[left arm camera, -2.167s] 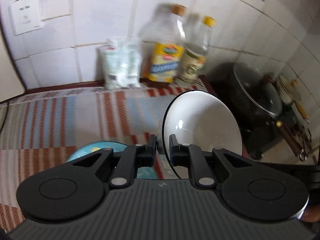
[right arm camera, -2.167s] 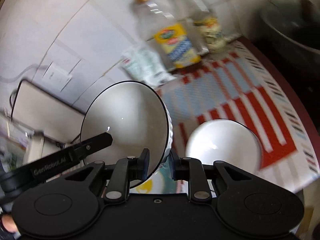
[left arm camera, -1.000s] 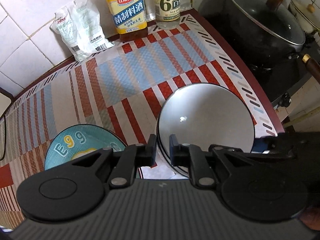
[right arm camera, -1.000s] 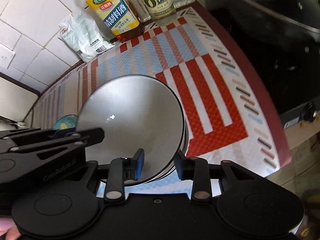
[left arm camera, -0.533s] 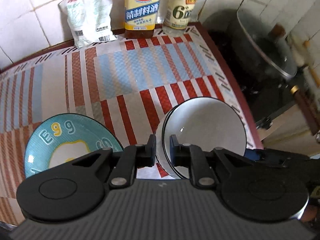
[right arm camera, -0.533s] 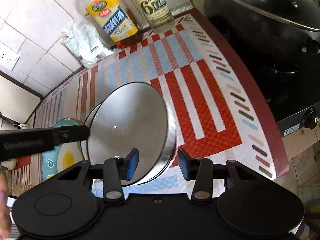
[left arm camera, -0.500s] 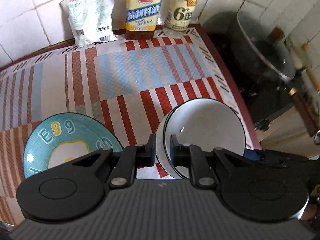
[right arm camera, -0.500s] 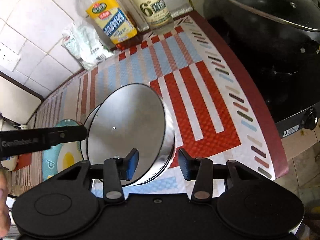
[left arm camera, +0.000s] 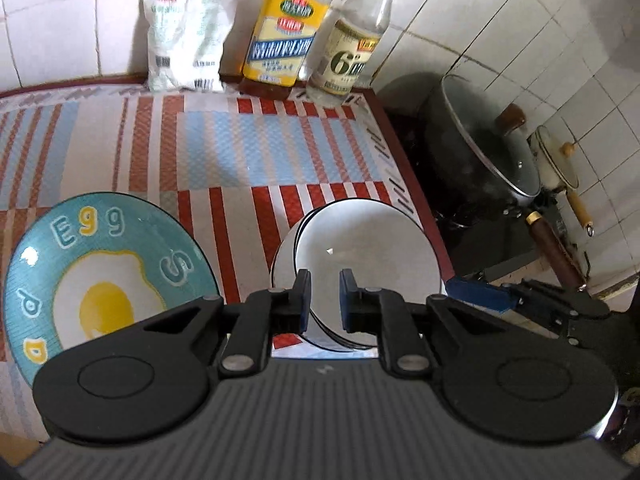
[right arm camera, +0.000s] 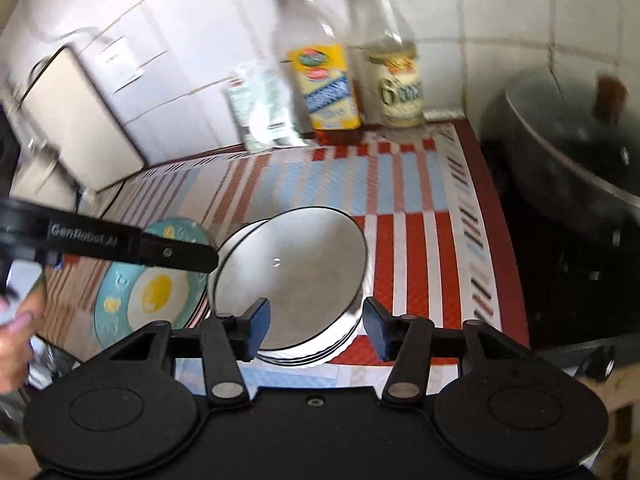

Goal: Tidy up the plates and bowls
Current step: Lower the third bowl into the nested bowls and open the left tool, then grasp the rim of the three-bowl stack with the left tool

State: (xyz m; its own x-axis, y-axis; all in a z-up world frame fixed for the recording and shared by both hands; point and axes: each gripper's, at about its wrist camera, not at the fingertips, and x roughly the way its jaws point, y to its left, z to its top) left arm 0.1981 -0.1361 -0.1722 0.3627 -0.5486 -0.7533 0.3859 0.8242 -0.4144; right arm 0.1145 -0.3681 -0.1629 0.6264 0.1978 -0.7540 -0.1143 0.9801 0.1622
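A stack of white bowls with dark rims (left arm camera: 360, 248) sits on the striped mat near its right edge; it also shows in the right wrist view (right arm camera: 292, 272). A teal plate with a fried-egg picture (left arm camera: 104, 276) lies to the left of it and shows in the right wrist view (right arm camera: 148, 288). My left gripper (left arm camera: 323, 300) is nearly closed, its jaws a narrow gap apart over the near rim of the bowls, gripping nothing I can see. My right gripper (right arm camera: 316, 326) is open wide around the near side of the stack. The left gripper's finger (right arm camera: 132, 246) reaches in from the left.
Two sauce bottles (left arm camera: 288, 28) and a white packet (left arm camera: 180, 40) stand at the tiled back wall. A lidded black pot (left arm camera: 488, 148) sits on the stove to the right, past the counter's edge. A beige appliance (right arm camera: 76, 128) stands at the far left.
My right gripper has opened wider and let go of the top bowl, which now rests in the stack. Both cameras have pulled back and tilted up.
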